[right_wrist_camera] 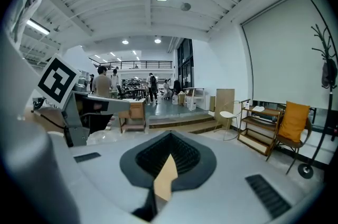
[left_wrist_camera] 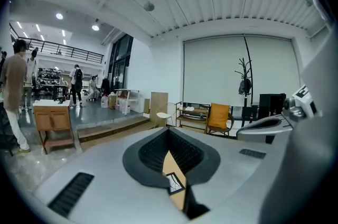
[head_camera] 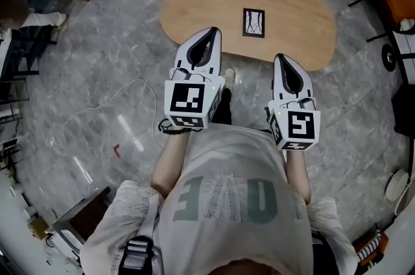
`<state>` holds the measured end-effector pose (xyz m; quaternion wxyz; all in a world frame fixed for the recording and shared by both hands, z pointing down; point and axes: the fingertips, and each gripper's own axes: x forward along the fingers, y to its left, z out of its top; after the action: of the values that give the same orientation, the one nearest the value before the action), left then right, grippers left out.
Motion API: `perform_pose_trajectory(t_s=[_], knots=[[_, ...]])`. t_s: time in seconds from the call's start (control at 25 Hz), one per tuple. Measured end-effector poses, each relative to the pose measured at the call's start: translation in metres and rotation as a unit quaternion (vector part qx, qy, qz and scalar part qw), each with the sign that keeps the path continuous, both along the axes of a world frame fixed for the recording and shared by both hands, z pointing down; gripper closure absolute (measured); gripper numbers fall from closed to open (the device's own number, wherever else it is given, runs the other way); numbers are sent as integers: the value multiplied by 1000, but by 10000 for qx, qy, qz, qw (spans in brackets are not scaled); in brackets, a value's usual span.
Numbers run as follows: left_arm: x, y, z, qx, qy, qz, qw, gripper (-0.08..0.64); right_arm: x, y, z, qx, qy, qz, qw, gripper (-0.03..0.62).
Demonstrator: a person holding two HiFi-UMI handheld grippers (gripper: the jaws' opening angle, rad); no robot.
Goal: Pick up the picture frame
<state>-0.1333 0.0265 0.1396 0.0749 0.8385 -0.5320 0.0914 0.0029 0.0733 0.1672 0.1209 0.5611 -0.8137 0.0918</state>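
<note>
Wooden table (head_camera: 194, 1) bearing picture frame (head_camera: 253, 23), ahead between left tool (head_camera: 212, 30) and right tool (head_camera: 281, 58), both closed, empty

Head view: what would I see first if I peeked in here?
Two big white grippers jump out first, the left gripper and the right gripper, held side by side in the middle, both shut and empty. Just beyond them, a small picture frame lies flat on an oval wooden table.
</note>
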Motion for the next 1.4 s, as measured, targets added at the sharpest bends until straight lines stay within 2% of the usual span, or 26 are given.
perform_pose_trajectory(t_s=[0.44, 0.68, 0.8, 1.0, 1.28, 1.4], knots=[[-17, -129, 5, -100, -178, 190, 9996, 551, -15, -136, -2, -95, 112, 198, 9997, 588], [0, -174, 17, -299, -156, 494, 9982, 551, -5, -178, 5, -263, 123, 431, 9986, 588], [13, -184, 19, -324, -167, 616, 9974, 551, 5, -186, 6, -296, 116, 490, 9983, 588], [34, -187, 29, -455, -266, 559, 9970, 551, 28, -192, 15, -415, 80, 553, 9976, 588], [58, -176, 39, -656, -321, 250, 9970, 551, 50, -192, 10, -325, 0, 171, 9993, 588], [70, -170, 30, -574, -324, 223, 9976, 551, 60, -194, 11, -345, -72, 78, 9993, 588]])
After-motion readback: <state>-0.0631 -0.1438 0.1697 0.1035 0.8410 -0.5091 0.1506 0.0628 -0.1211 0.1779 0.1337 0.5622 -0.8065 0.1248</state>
